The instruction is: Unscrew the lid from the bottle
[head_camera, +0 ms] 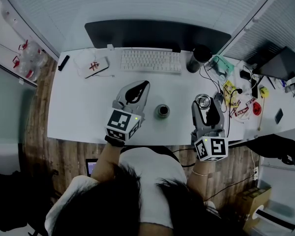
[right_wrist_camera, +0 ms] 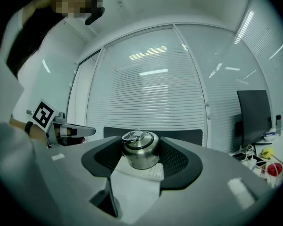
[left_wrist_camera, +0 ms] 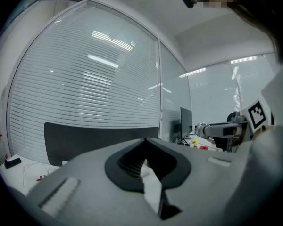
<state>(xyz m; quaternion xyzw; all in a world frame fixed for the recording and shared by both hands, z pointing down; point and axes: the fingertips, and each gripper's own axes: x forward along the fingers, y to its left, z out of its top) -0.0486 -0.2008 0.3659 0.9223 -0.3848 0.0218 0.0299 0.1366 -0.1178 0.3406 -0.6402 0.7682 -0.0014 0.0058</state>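
My right gripper [head_camera: 203, 98] lies near the table's front edge, shut on a short steel bottle [head_camera: 202, 102]. In the right gripper view the bottle [right_wrist_camera: 140, 155] stands upright between the dark pads [right_wrist_camera: 178, 160] of my right gripper [right_wrist_camera: 140, 144]. Its round shiny top shows, but I cannot tell whether a lid is on it. A small dark round piece [head_camera: 162, 111], perhaps the lid, stands on the white table [head_camera: 78, 107] between the grippers. My left gripper [head_camera: 144, 84] rests to its left, shut and empty. In the left gripper view its jaws [left_wrist_camera: 145, 140] meet at the tips.
A white keyboard [head_camera: 150, 60] and a dark monitor [head_camera: 157, 33] are at the back. A dark cup [head_camera: 200, 56] stands right of the keyboard. Cables and small coloured items [head_camera: 238, 102] crowd the right end. A white pad with red marks [head_camera: 93, 66] lies back left.
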